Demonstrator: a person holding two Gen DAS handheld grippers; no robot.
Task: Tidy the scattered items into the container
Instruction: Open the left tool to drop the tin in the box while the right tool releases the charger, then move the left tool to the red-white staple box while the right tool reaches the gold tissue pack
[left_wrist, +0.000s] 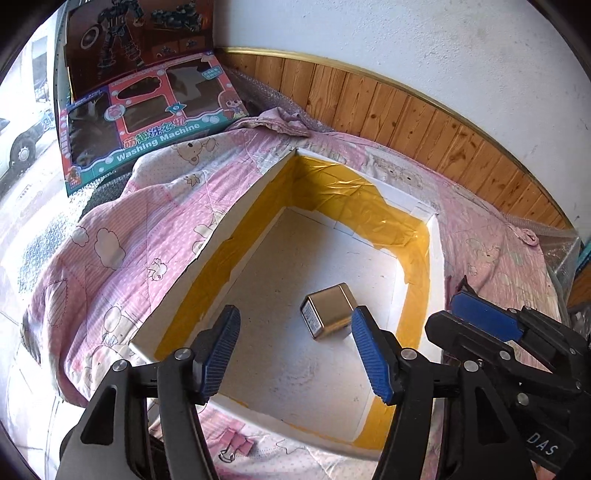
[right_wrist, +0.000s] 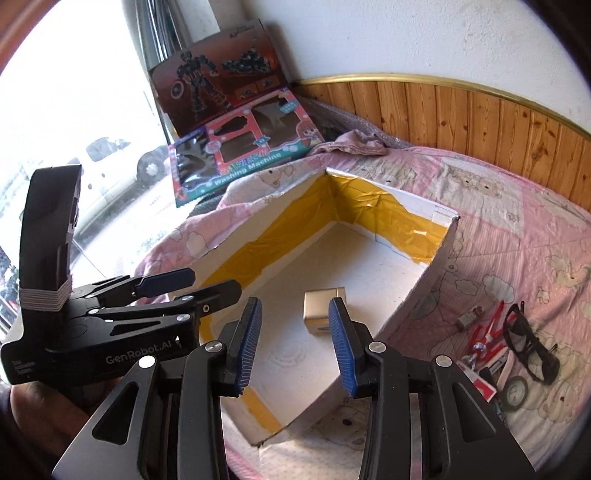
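Gold tin (left_wrist: 330, 312), a small boxy metal thing with a printed label on one end, lies tilted on the white floor of the container (left_wrist: 236, 221), nearer the right wall. That container is a shallow white foam box whose inner walls are banded with wrinkled yellow tape, sitting on a pink quilt (left_wrist: 110, 236) printed with bears. Above its near edge the left gripper (left_wrist: 295, 354) hangs with its blue-padded jaws apart and nothing between them; the right gripper (right_wrist: 295, 343) does the same just beside it. On the quilt to the right of the box lie black glasses (right_wrist: 528, 343), red-handled pieces (right_wrist: 487, 332) tangled together and a small grey part (right_wrist: 467, 317), too small to identify. Pink binder clips (left_wrist: 236, 443) lie before the box, partly hidden behind the left gripper.
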